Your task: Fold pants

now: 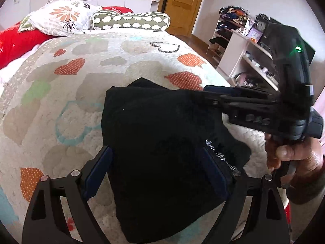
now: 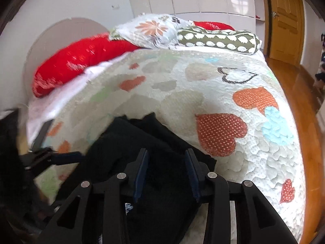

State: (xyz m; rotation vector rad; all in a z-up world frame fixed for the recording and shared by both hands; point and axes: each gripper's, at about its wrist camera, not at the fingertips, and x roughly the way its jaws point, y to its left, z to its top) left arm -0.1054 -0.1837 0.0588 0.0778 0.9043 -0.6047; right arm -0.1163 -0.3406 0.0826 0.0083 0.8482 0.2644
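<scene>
The black pants [image 1: 160, 142] lie folded in a compact bundle on the heart-patterned quilt [image 1: 61, 93]. My left gripper [image 1: 156, 164] is open, its jaws spread wide to either side of the bundle, just above it. My right gripper [image 2: 166, 162] is open over the bundle's right part [image 2: 162, 179], jaws apart with black cloth showing between them. In the left wrist view the right gripper [image 1: 215, 95] reaches in from the right to the bundle's far right corner. The left gripper shows blurred at the left edge of the right wrist view [image 2: 61, 156].
Pillows lie at the head of the bed: a red one [image 2: 81, 61], a floral one [image 2: 154, 30] and a green patterned bolster [image 2: 219, 38]. A wooden door [image 1: 182, 4] and shelves with clutter [image 1: 243, 46] stand to the right. The wood floor [image 2: 300, 101] runs beside the bed.
</scene>
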